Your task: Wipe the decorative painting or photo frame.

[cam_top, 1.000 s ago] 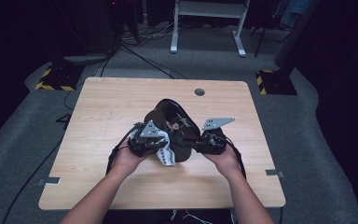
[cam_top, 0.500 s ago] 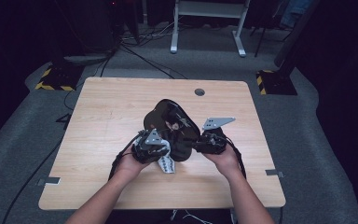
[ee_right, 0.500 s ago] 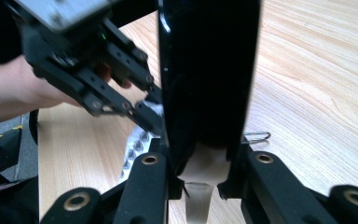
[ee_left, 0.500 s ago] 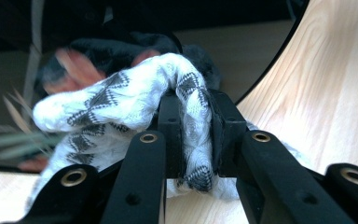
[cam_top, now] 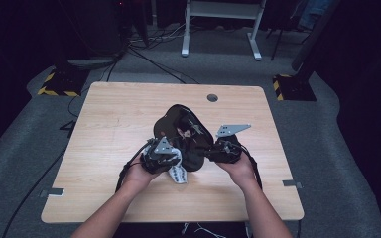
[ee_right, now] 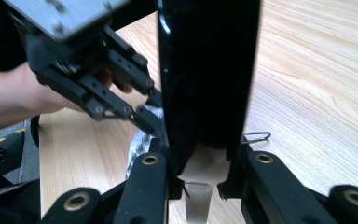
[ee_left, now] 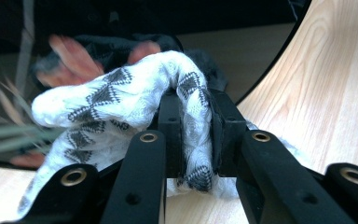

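Near the table's [cam_top: 104,114] middle, the right gripper [ee_right: 200,179] is clamped on the glossy black plate's [cam_top: 186,131] edge and the left gripper [ee_left: 196,154] on the patterned cloth [ee_left: 116,100] pressed against it — wiping looks underway, not finished.

- A light wooden table [cam_top: 109,124] with rounded corners and a pale grain carries everything; it stands on grey carpet.
- A small round dark grommet hole [cam_top: 212,97] sits in the tabletop near the far edge, right of the middle.
- A glossy black rounded object with a painted floral pattern [cam_top: 183,131] is at the middle of the tabletop; whether it rests on the wood or is lifted cannot be told.
- A white cloth with a dark triangle pattern [cam_top: 177,173] touches the wood just nearer the near edge, beside the black object.
- The left and right edges and the far corners carry bare wood.
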The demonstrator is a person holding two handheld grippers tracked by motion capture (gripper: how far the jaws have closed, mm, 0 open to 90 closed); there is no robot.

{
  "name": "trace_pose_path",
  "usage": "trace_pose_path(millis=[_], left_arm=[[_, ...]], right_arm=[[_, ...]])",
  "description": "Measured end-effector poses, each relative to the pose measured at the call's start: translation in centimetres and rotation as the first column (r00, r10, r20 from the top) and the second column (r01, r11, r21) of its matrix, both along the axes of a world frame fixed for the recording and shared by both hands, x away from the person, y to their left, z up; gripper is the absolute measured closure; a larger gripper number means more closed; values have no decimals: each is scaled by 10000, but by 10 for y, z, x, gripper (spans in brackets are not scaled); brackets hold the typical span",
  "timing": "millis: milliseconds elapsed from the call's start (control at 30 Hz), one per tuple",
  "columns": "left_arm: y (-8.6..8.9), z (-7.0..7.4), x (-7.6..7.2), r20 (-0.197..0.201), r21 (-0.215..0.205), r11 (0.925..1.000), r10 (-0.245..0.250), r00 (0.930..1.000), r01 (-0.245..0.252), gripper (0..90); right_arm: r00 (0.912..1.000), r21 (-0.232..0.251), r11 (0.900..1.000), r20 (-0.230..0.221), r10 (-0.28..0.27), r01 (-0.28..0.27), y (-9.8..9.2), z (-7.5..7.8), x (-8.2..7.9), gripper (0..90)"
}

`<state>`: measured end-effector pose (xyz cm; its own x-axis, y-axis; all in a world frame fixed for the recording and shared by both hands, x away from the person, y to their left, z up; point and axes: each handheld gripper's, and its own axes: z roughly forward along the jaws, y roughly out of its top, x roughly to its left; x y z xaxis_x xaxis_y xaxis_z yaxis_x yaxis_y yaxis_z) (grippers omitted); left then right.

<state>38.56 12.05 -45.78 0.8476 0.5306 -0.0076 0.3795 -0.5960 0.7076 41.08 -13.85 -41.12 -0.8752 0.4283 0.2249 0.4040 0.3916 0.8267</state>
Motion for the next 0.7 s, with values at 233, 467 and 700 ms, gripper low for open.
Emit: trace_pose_path(millis=[233,467,700], left_arm=[[-2,-4,0,-147,170,9999,22,9999,-19,775],[1,20,1,269,-327,9994,136,9995,-127,774],[-1,-3,-1,81,330,9994,88,9999,-91,776]], right_arm=[[10000,4,10000,5,-17,17,0,0,0,770],[10000,13,10000,-18,1,-1,0,0,1,769],[10000,7,10000,-44,-3,3,0,0,1,768]])
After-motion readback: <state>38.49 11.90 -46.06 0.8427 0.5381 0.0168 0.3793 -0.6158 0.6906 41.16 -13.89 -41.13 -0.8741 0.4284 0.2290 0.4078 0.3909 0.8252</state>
